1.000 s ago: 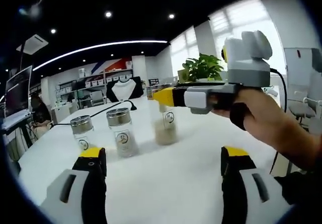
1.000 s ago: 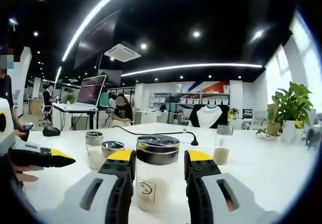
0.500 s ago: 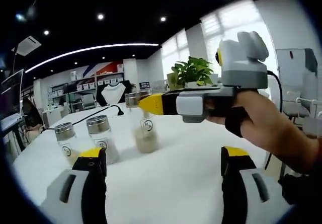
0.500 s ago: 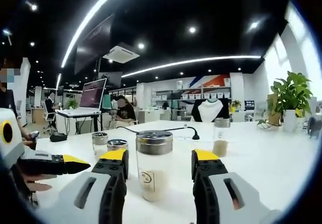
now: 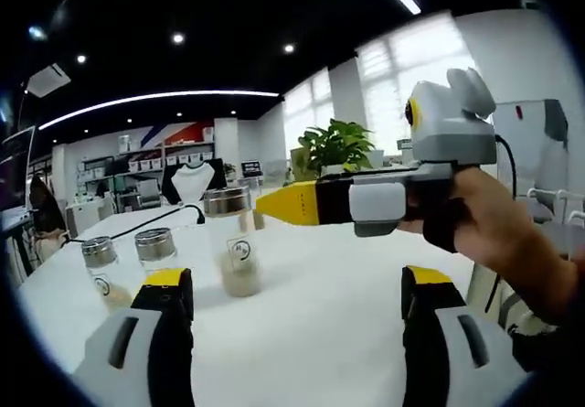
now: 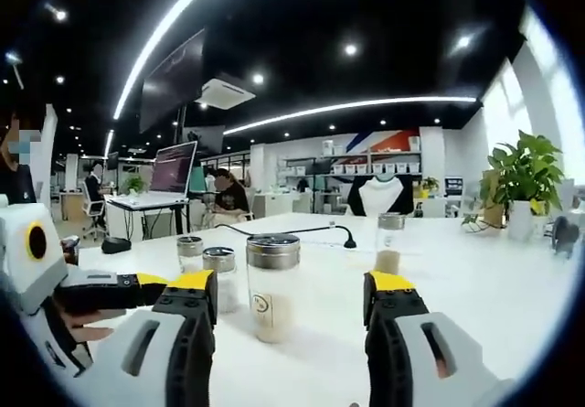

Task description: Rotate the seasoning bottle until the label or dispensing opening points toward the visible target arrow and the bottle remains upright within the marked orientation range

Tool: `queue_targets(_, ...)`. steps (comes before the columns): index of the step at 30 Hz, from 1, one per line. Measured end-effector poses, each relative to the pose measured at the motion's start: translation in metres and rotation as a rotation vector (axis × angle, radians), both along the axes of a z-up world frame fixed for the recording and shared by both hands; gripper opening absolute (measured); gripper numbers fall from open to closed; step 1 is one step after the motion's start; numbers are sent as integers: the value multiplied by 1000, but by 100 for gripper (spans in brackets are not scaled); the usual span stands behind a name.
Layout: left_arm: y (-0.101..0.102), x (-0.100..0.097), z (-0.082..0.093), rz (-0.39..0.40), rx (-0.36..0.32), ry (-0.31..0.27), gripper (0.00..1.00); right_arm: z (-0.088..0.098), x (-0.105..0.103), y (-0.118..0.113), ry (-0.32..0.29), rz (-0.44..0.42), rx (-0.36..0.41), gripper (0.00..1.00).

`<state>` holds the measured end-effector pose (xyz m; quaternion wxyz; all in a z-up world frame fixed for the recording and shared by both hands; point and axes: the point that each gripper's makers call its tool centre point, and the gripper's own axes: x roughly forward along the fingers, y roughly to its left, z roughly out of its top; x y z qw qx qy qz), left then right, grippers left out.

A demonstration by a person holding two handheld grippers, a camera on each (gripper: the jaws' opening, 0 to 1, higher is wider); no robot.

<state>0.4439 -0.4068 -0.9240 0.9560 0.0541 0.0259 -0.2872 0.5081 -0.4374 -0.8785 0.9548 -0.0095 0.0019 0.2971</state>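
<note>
A broad white table [image 6: 494,288] is seen, on which four clear glass seasoning bottles with metal lids stand upright — one nearest [image 6: 272,286], two smaller ones side by side [image 6: 219,279] [image 6: 190,253], one farther off [image 6: 389,242]. A black cable [image 6: 302,230] is laid across it — ending at a small black stand.

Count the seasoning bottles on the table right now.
4. Right gripper view: the nearest bottle stands ahead between the open fingers, two smaller ones sit left of it, and one stands farther back right. Others may be hidden.
</note>
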Motion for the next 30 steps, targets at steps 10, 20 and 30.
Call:
queue_targets(10,-6,-10,-2,-17,-3,6,100,-1,-13,-36,1,-64,16,64)
queue_targets(20,-6,-19,1,-18,-28,-6,100,-5,-28,-53,10,-98,36,62)
queue_targets(30,5,-26,-4,13,-27,5,100,-4,-45,-68,1,-115,33,60)
